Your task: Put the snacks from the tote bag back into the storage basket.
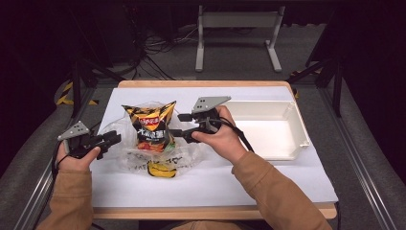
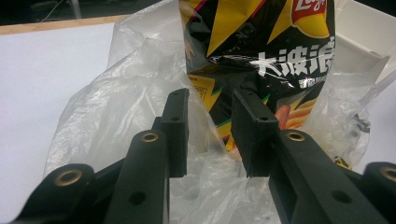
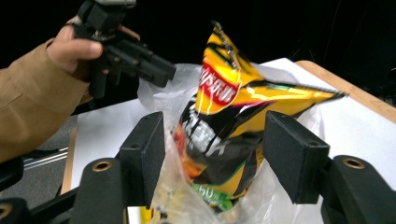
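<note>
Now the chip bag [image 1: 152, 125] stands mid-tabletop inside the clear plastic bag [image 1: 125, 139]. Left tongs [image 1: 111, 140] at 9 o'clock, narrow gap, film between; right tongs [image 1: 181, 125] at 3 o'clock, wide, empty. Pinch film only, then pull rims apart gently.

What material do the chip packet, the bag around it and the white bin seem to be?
Chip packet: glossy printed foil-like film, with sharp shiny creases. Bag: thin clear plastic, crinkled and see-through. White bin: probably rigid moulded plastic, matte, with straight walls.
</note>
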Demonstrator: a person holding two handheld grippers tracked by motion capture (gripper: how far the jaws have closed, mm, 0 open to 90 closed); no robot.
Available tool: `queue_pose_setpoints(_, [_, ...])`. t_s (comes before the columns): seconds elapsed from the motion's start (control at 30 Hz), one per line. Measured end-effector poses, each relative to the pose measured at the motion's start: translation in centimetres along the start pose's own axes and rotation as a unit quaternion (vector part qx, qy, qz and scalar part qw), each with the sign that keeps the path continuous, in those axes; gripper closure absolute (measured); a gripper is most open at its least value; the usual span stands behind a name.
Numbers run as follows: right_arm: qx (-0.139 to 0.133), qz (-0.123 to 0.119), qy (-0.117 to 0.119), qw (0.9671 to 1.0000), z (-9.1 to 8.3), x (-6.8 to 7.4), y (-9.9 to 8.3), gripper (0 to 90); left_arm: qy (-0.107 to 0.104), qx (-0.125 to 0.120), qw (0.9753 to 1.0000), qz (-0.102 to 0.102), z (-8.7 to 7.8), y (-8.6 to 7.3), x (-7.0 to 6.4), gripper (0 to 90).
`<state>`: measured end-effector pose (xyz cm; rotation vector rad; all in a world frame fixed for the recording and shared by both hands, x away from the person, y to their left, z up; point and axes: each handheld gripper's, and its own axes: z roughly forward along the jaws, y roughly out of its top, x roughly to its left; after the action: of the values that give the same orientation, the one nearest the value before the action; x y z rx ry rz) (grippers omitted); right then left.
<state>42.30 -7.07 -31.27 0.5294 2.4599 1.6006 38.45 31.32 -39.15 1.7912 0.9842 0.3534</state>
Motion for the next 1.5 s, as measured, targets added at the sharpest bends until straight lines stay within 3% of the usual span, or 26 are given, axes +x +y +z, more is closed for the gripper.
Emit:
queue_pose_setpoints(0.03, [0.000,-0.002,-0.009,1.0000,0.1,-0.2,0.5,37.6,0.001,-0.001,1.0000,0.001,0.0,0.0,0.0,67.2])
queue_pose_setpoints(0.2, [-0.002,-0.006,-0.011,0.9999,0.4,-0.3,1.3,32.7,0.002,-0.003,1.0000,0.001,-0.1,-0.1,0.1,67.1])
queue_pose_setpoints(0.4, [-0.004,0.015,-0.003,0.9999,1.2,-1.3,1.9,25.2,0.002,-0.004,1.0000,0.000,0.0,-0.1,0.1,64.9])
queue_pose_setpoints(0.5, [0.000,0.010,-0.012,0.9999,1.5,-2.1,2.0,20.6,0.001,-0.005,1.0000,-0.002,0.0,-0.1,0.1,64.5])
queue_pose_setpoints(0.67, [-0.004,0.037,-0.014,0.9992,2.1,-4.2,2.0,12.3,0.001,-0.004,1.0000,0.000,0.0,-0.1,0.1,64.2])
queue_pose_setpoints(0.93, [-0.007,0.034,-0.017,0.9992,3.5,-5.6,1.8,9.5,0.001,-0.001,1.0000,0.001,0.0,-0.1,0.2,64.0])
queue_pose_setpoints(1.5, [0.007,0.047,0.022,0.9986,7.2,-5.7,0.7,8.1,0.002,0.002,1.0000,0.005,0.2,-0.2,0.2,63.9])
